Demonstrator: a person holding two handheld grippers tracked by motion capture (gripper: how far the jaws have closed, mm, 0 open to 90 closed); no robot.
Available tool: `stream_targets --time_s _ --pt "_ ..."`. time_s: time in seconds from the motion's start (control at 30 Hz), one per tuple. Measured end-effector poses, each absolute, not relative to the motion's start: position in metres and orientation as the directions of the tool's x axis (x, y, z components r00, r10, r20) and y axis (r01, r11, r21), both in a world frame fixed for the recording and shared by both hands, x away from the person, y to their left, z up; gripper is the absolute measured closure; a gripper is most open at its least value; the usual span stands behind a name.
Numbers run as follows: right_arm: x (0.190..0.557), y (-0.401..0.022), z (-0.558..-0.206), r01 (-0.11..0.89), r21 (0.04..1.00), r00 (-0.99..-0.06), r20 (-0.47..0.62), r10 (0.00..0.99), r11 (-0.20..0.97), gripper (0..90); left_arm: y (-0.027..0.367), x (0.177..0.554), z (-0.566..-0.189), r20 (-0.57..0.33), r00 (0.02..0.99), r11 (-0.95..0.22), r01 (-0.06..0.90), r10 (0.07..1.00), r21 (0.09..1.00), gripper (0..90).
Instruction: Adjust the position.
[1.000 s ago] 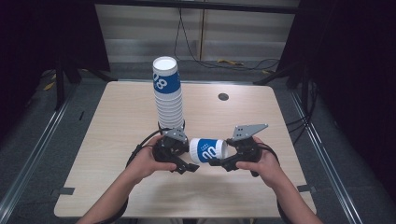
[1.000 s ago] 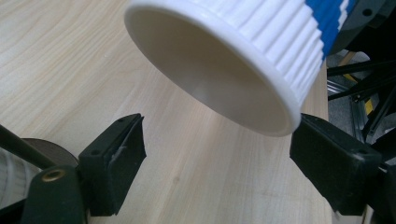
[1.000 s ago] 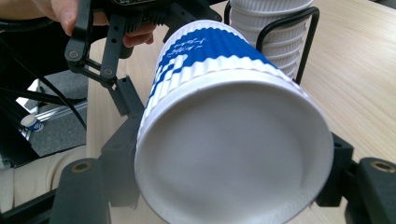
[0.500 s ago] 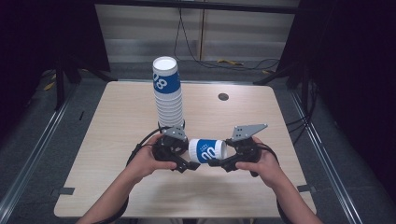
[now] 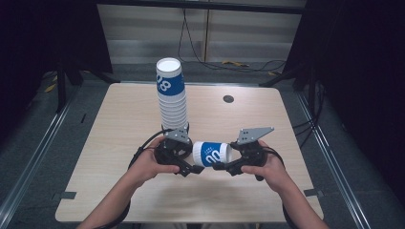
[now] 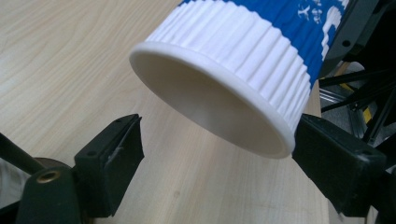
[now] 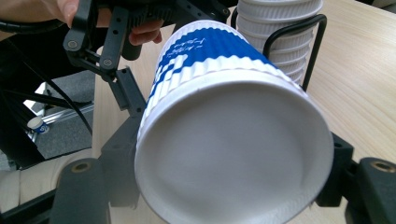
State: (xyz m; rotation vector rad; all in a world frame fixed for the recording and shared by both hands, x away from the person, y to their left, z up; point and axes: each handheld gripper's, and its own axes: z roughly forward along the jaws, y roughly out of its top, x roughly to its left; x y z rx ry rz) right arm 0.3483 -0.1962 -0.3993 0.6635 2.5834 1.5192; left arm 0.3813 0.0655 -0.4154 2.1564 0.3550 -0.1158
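From above, we hold one paper cup (image 5: 211, 153) sideways over the table (image 5: 119, 191), near the cup stack (image 5: 172, 98).

Our left gripper (image 6: 217, 154) has been opening; its jaws stand apart at the rim.

Our right gripper (image 7: 229, 186) squeezes the cup's bottom. Setting it down remains.

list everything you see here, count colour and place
cup: one, white with a blue band, on its side above the table, base clamped in the right hand-held gripper, open rim between the left one's pads
cup stack: one tall stack, white, top cup blue-banded, upright on the table behind the hands
table: one, light wood
grommet: one, dark, far right part of the table
cables: several, black and yellow, on the floor beyond the table
left hand-held gripper: one, black, jaws have just been opening, one pad clear of the rim
right hand-held gripper: one, black, grey plate on top, shut on the cup
hands: two, entering from the bottom edge
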Motion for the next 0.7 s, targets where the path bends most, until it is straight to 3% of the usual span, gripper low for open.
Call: stream_targets --time_s 0.7 --pt "0.3477 -0.1977 -0.3988 0.321 0.859 -0.91 0.162 0.383 0.4 27.8 0.0651 0.3839 -0.4128 -0.175 0.967 -0.524 0.249 0.187 0.814 14.7"
